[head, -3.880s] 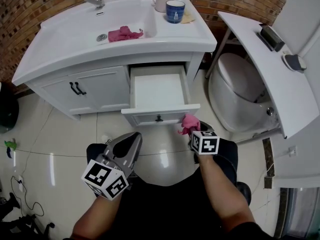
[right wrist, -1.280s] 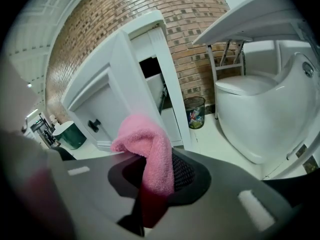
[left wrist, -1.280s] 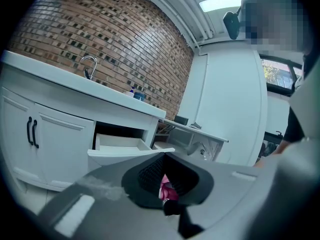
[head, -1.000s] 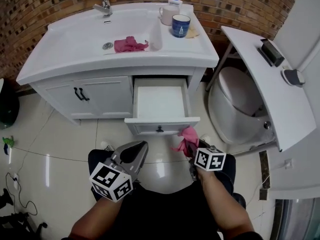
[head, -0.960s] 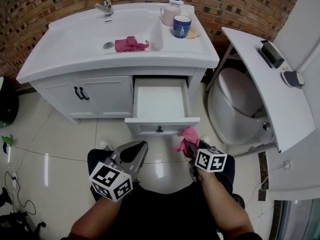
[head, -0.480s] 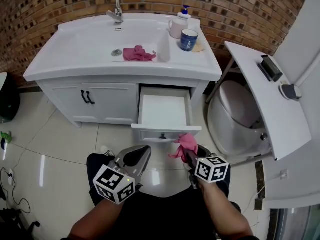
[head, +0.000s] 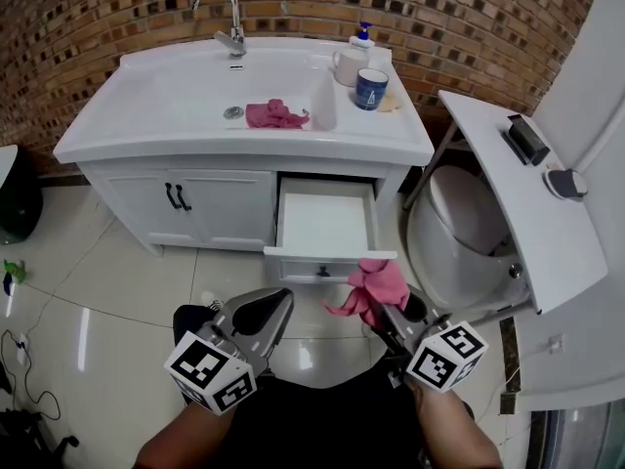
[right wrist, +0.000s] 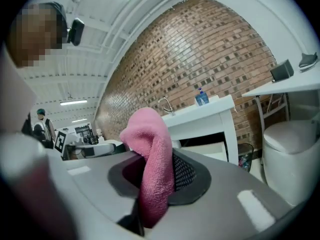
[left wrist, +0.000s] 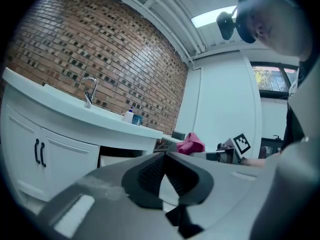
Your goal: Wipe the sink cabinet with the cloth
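Observation:
My right gripper [head: 381,308] is shut on a pink cloth [head: 375,283], which bunches up between its jaws [right wrist: 150,169] low in front of the white sink cabinet [head: 195,203]. The cabinet's right drawer [head: 326,223] stands pulled out and shows a bare white inside. My left gripper [head: 266,311] is shut with nothing in it [left wrist: 162,171], beside the right one and short of the cabinet. A second pink cloth [head: 275,115] lies in the basin by the drain.
A tap [head: 229,18], a soap bottle [head: 362,35], a white mug [head: 346,66] and a blue cup [head: 371,88] stand on the countertop. A toilet [head: 469,233] and a slanted white shelf [head: 518,193] are on the right. Black handles [head: 176,196] mark the left doors.
The view has pulled back and tilted up from the cabinet. My right gripper has swung outward to the right with the cloth still in it. The left gripper has barely moved.

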